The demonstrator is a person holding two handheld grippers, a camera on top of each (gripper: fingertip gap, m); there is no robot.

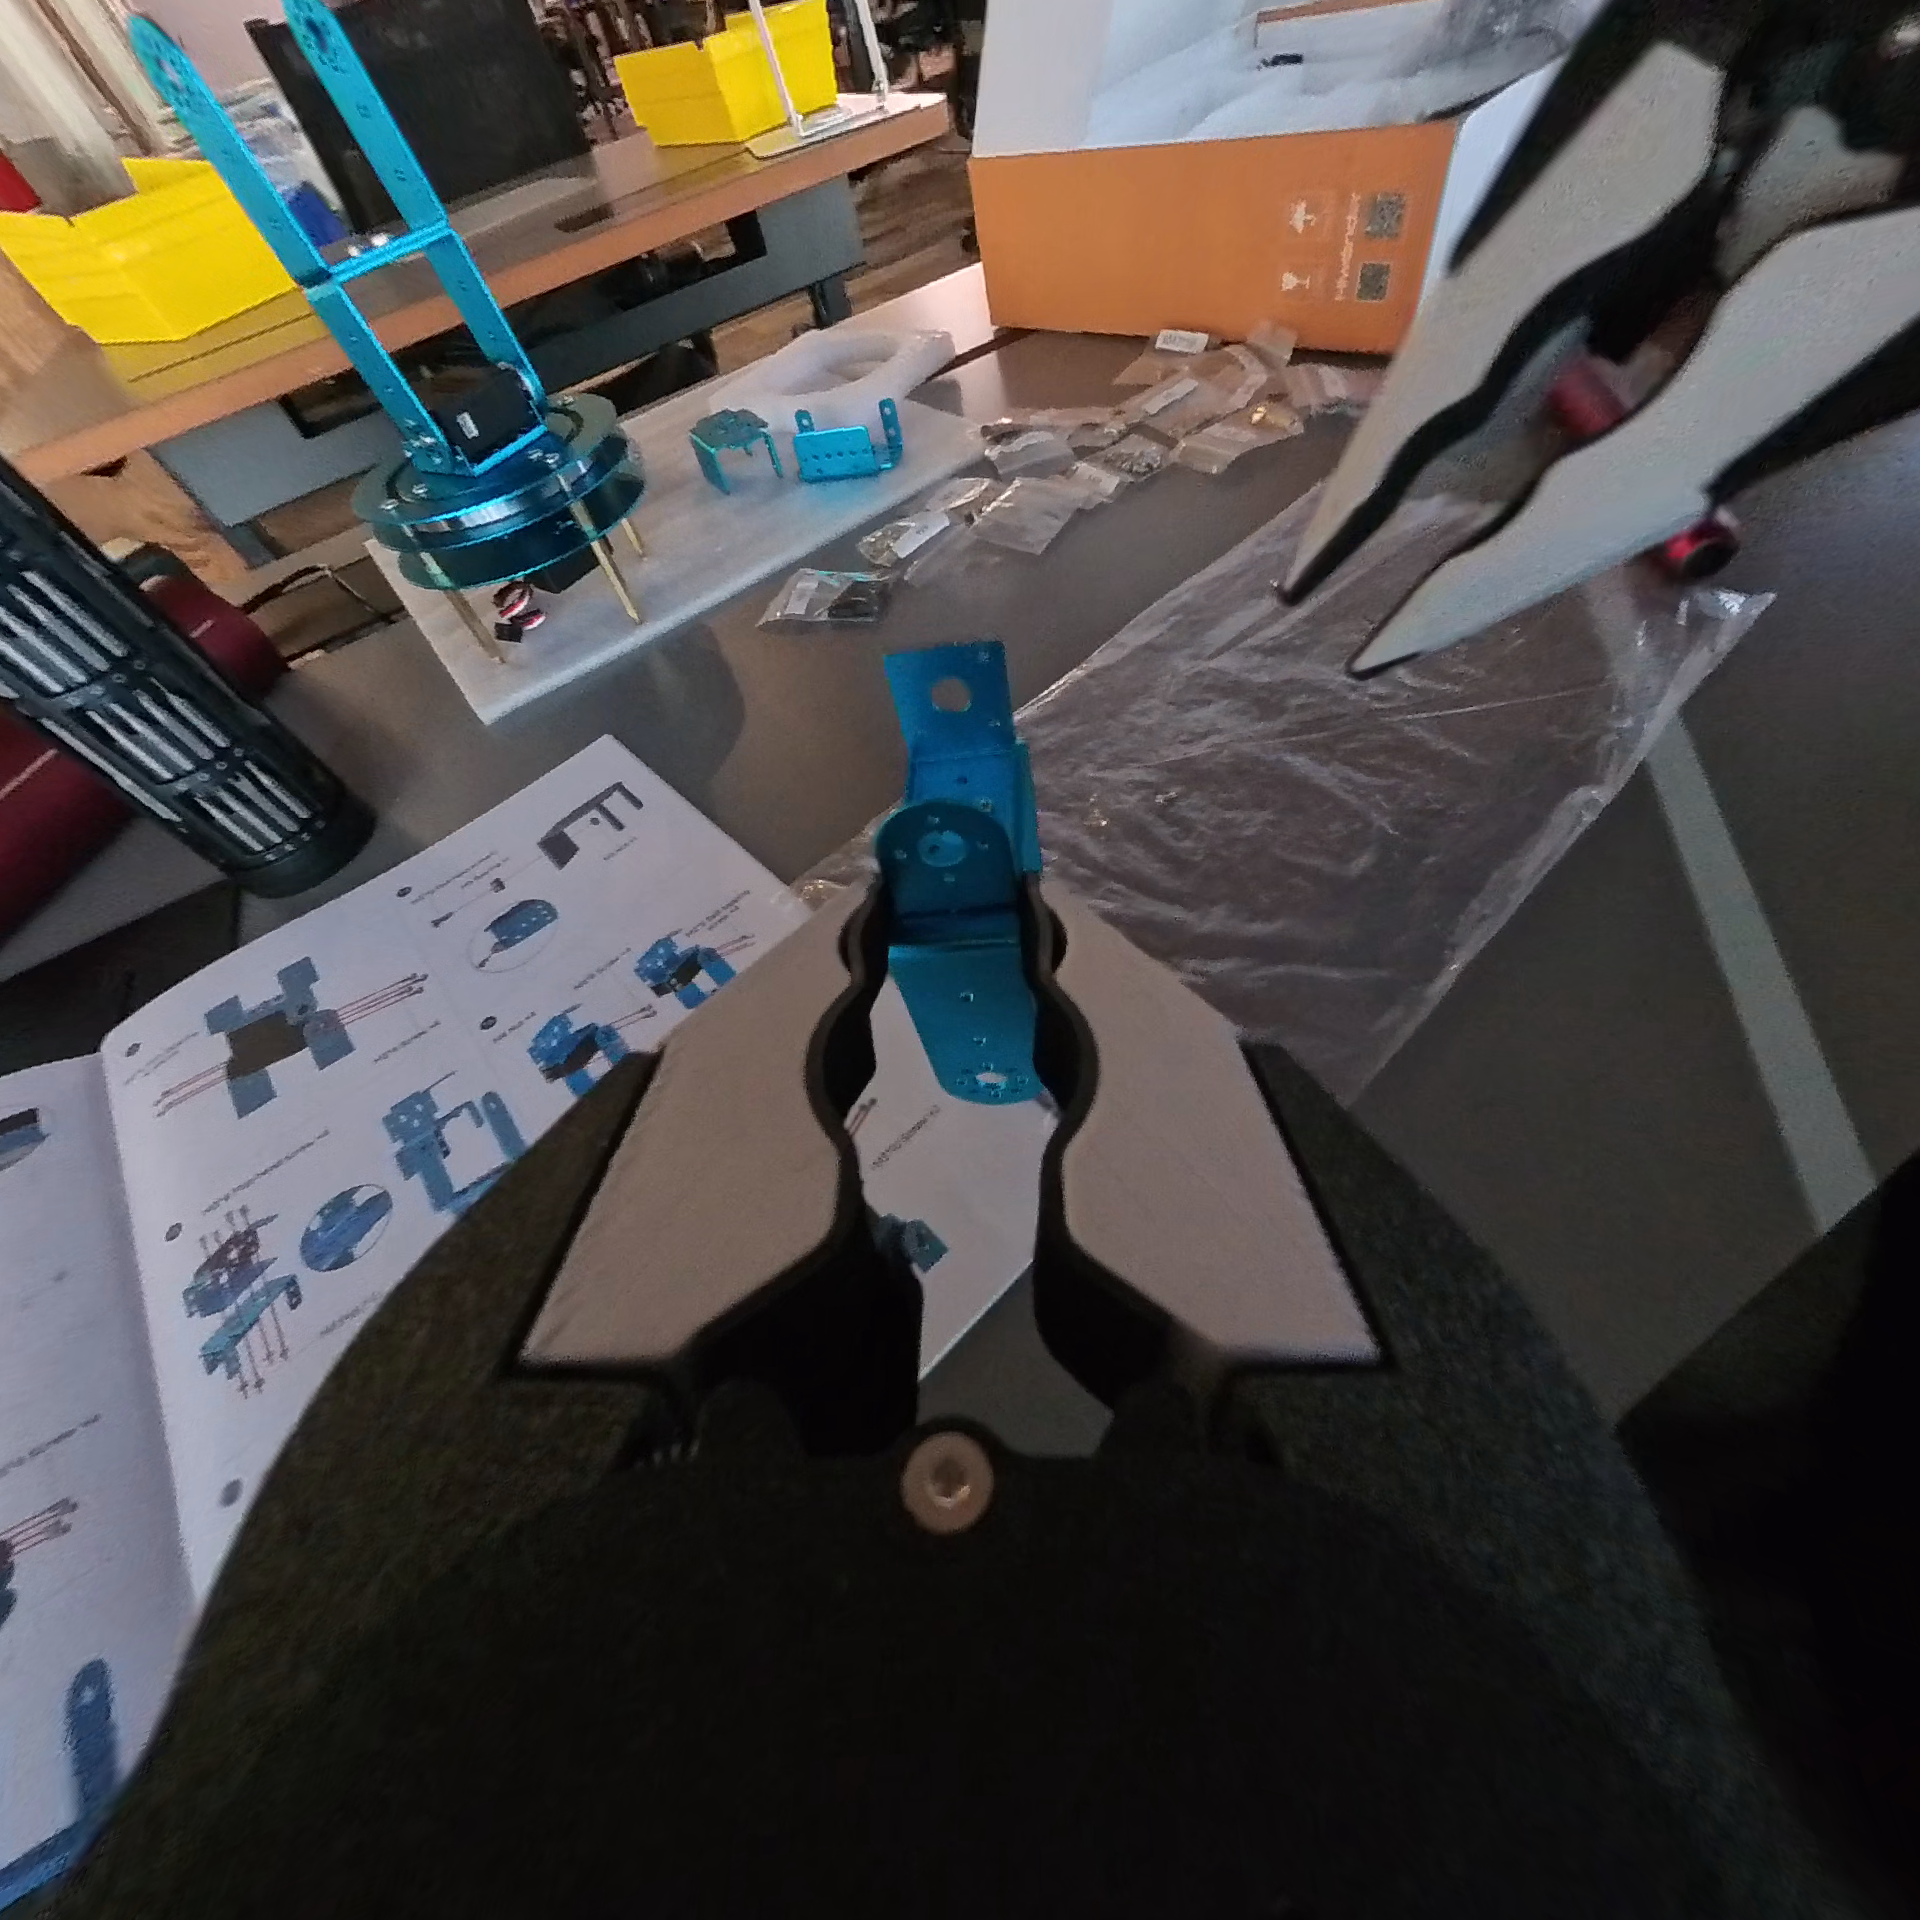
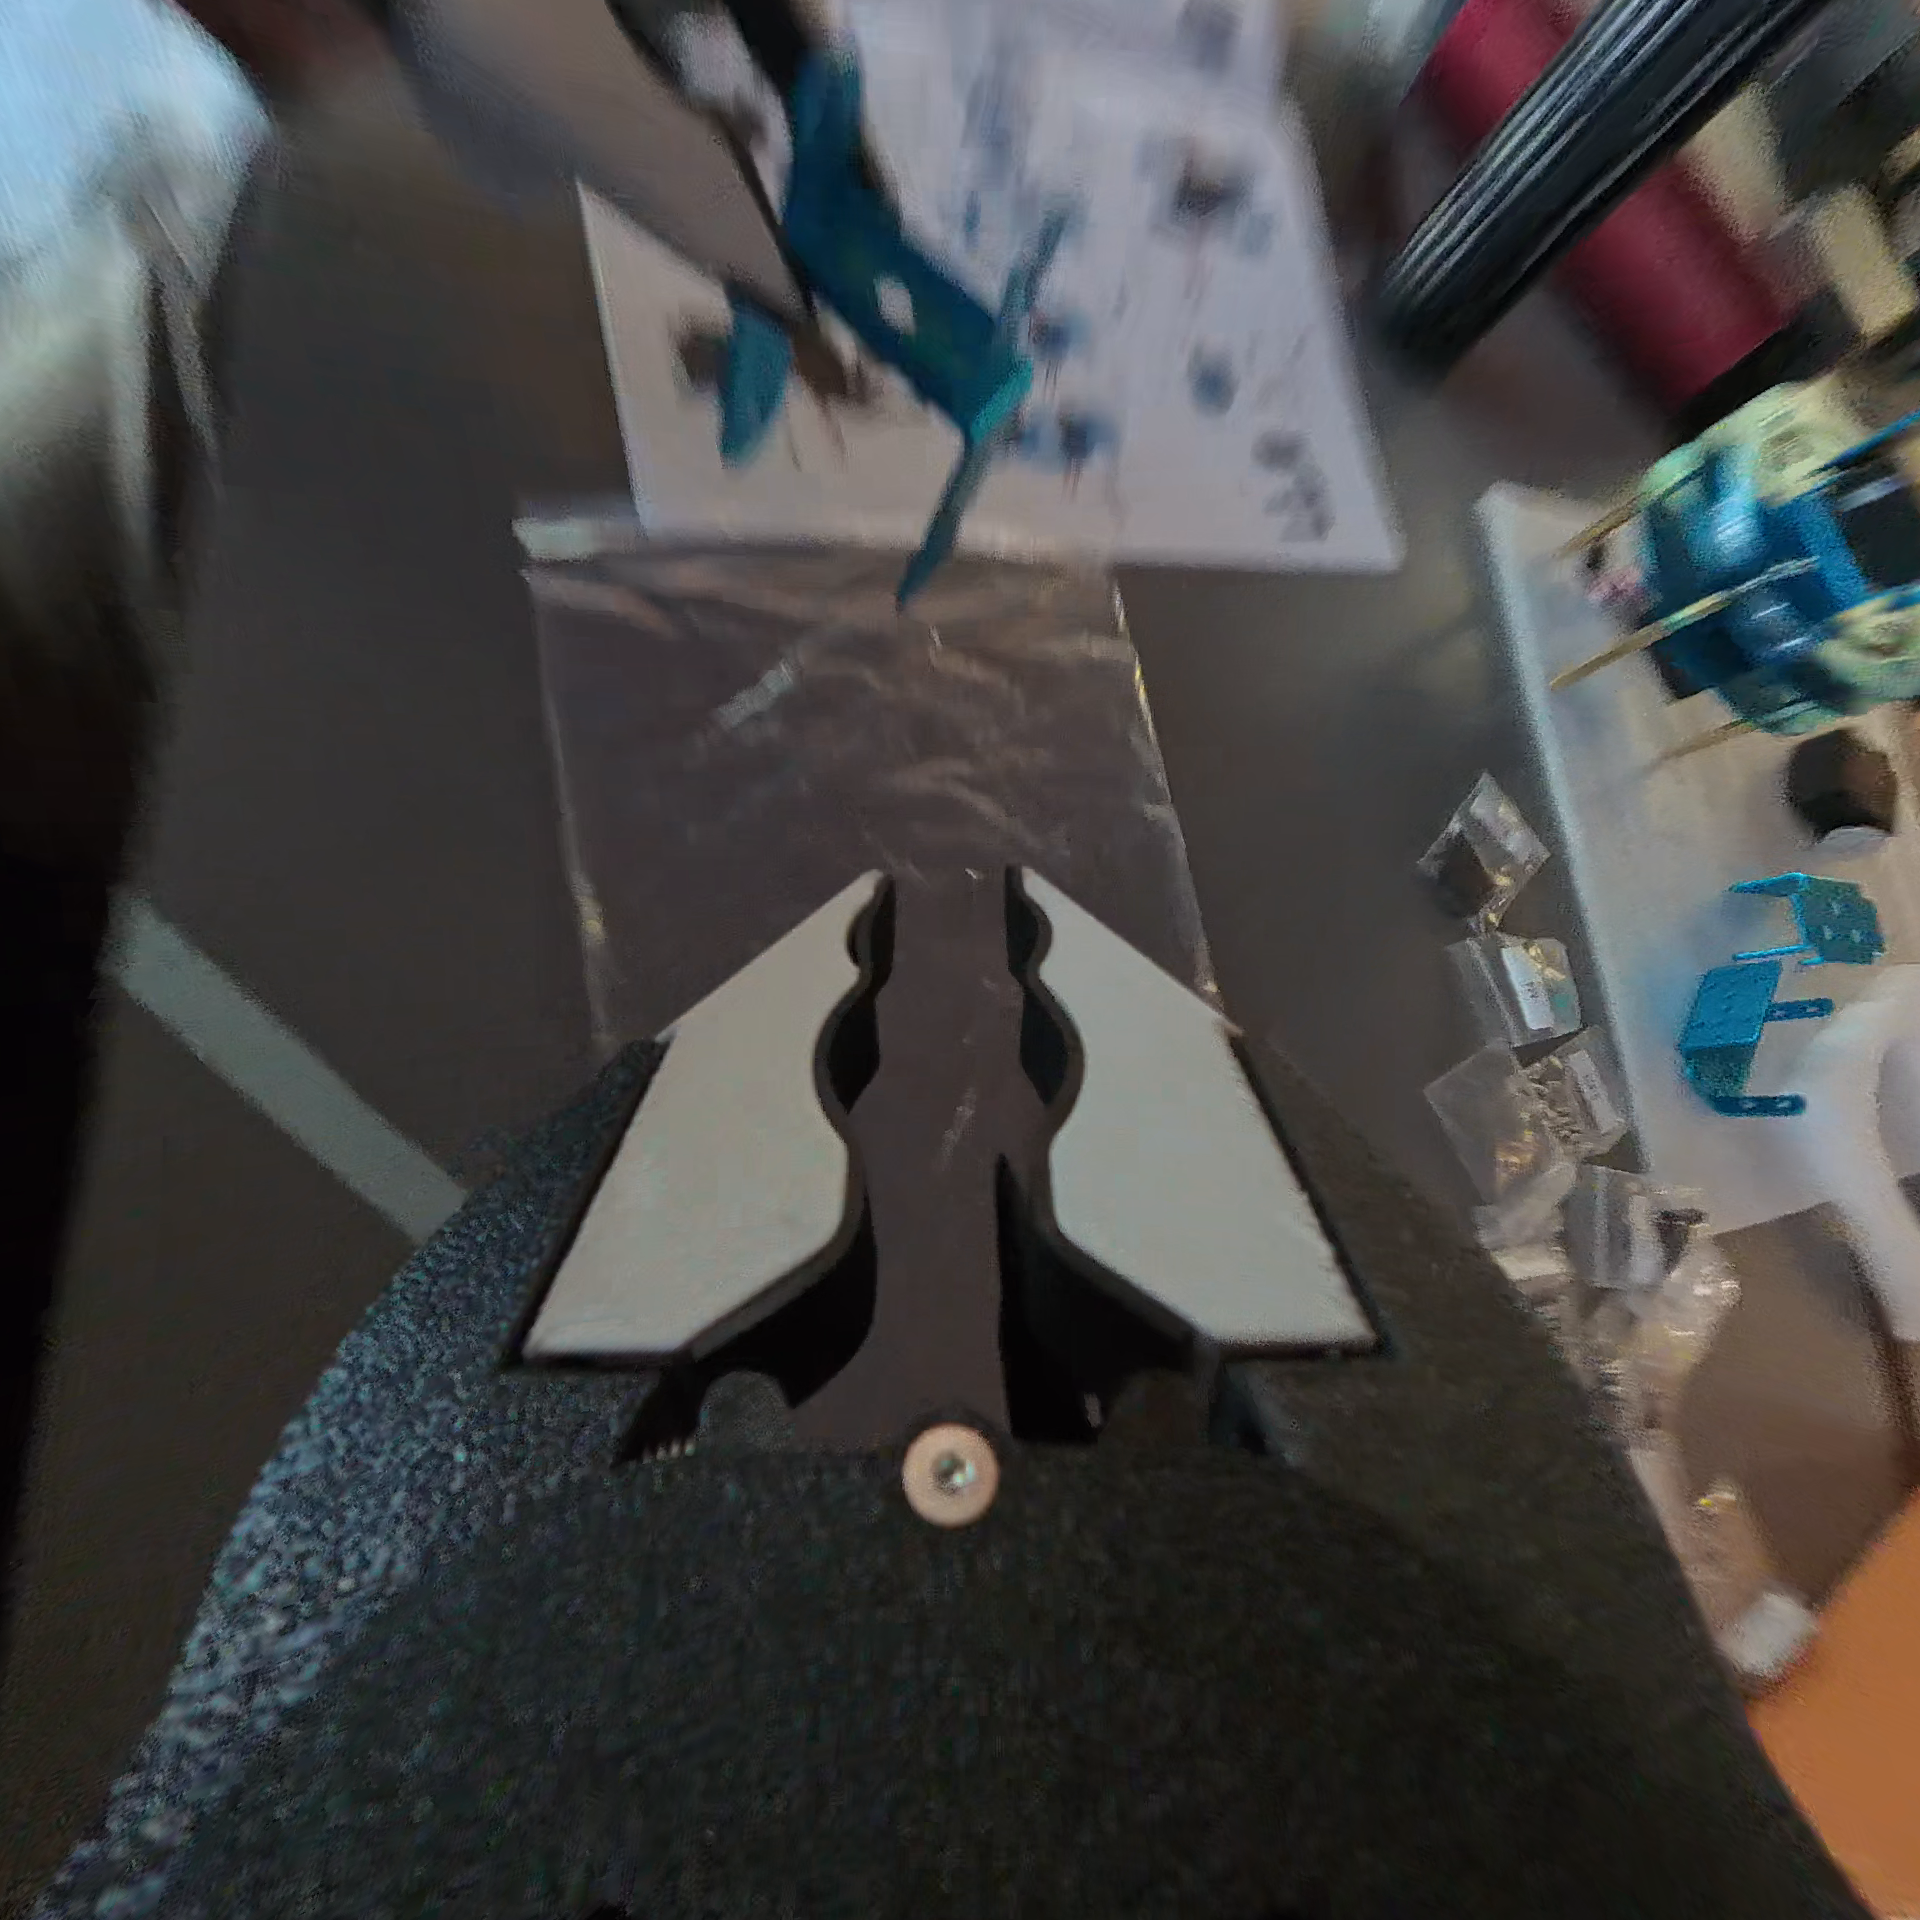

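Lying open at left on the table, an instruction booklet. Centre: left tongs closed on a blue metal bracket, held above the table. Right: right tongs, slightly parted and empty, above a clear plastic bag.

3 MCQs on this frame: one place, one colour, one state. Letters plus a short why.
1. Where is the clear plastic bag?
A. on the open booklet
B. flat on the table ahead of the right gripper
C. in the orange box

2. Colour of the bracket in the left gripper?
A. blue
B. yellow
C. red

3. State of the right gripper?
A. shut on a bracket
B. open, holding nothing
C. shut on the bag

Answers: 1 B, the bag lies beyond its fingertips; 2 A, blue metal between the fingers; 3 B, a gap shows between its empty fingers.
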